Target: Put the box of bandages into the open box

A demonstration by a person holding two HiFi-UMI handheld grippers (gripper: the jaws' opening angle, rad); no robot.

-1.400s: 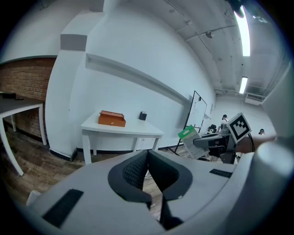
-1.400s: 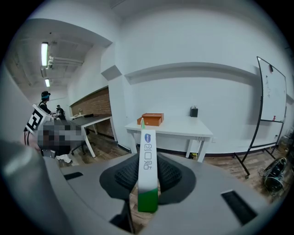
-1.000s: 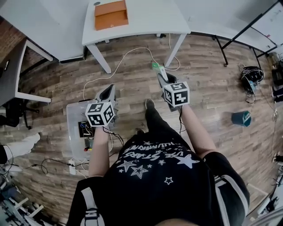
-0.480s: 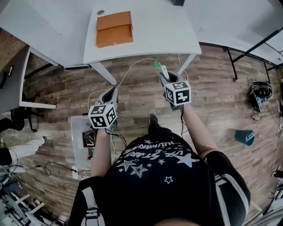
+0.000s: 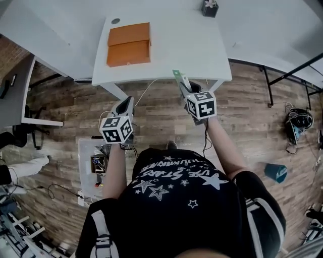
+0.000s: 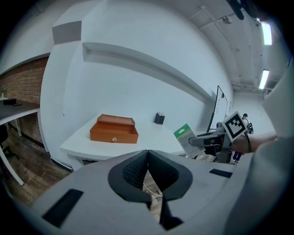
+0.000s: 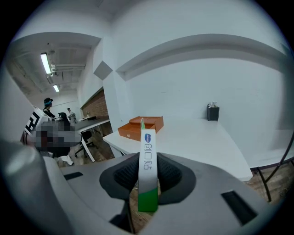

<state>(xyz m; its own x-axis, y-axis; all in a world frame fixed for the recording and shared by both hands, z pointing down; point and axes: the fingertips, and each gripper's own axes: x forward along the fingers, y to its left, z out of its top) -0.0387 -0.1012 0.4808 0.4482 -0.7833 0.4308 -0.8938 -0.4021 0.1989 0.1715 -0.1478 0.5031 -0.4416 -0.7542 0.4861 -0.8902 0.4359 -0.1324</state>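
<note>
An orange box (image 5: 129, 44) lies on the white table (image 5: 176, 50) at its left end, lid folded back; it also shows as the orange box (image 6: 114, 131) and the orange box (image 7: 141, 127). My right gripper (image 5: 184, 89) is shut on a thin white and green bandage box (image 5: 179, 79), held on edge just in front of the table's near edge. In the right gripper view the bandage box (image 7: 147, 170) stands upright between the pads of the right gripper (image 7: 148, 179). My left gripper (image 5: 124, 106) is shut with nothing in it, over the floor short of the table; its jaws meet at the left gripper (image 6: 148, 161).
A small dark holder (image 5: 210, 8) stands at the table's back right. A clear bin (image 5: 87, 166) and cables lie on the wood floor by my left side. A grey desk (image 5: 12, 85) is at the left, a teal object (image 5: 276, 172) at the right.
The table and the orange box have come nearer as I stepped forward. Both grippers moved toward the table's edge. The right gripper's hold on the bandage box is the same.
</note>
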